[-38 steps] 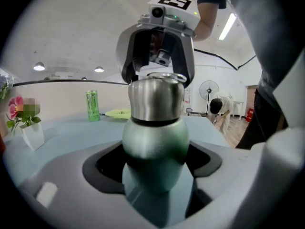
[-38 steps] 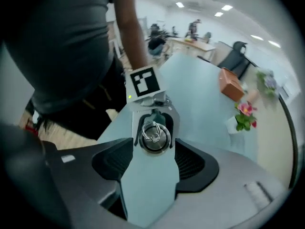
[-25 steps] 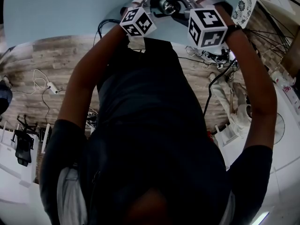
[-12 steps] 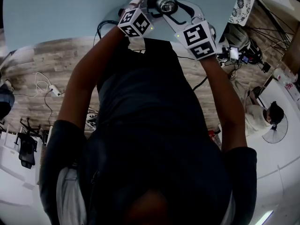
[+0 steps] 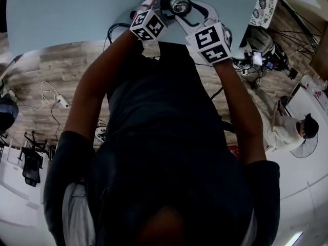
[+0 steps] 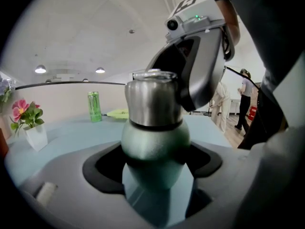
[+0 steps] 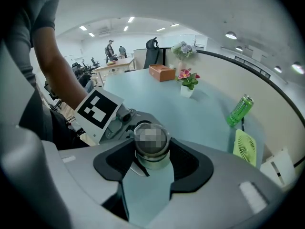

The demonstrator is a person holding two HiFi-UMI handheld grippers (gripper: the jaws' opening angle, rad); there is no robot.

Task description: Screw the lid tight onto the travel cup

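Overhead, left tongs [image 5: 163, 5] and right tongs [image 5: 190, 12] meet on the travel cup [image 5: 180, 5] over the tabletop [image 5: 77, 14]. Left gripper view: clamped on its smooth green body. Right gripper view: closed round the steel lid [image 7: 151, 140], which looks rigid and probably slippery, so grip squarely.

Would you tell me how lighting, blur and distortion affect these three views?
Head view: strong fisheye, the person's torso nearly black against the bright table. Left gripper view: dark vignette, bright streaks on the lid, travel cup's lower part soft. Right gripper view: the wall bows, a mosaic patch over the lid's top.
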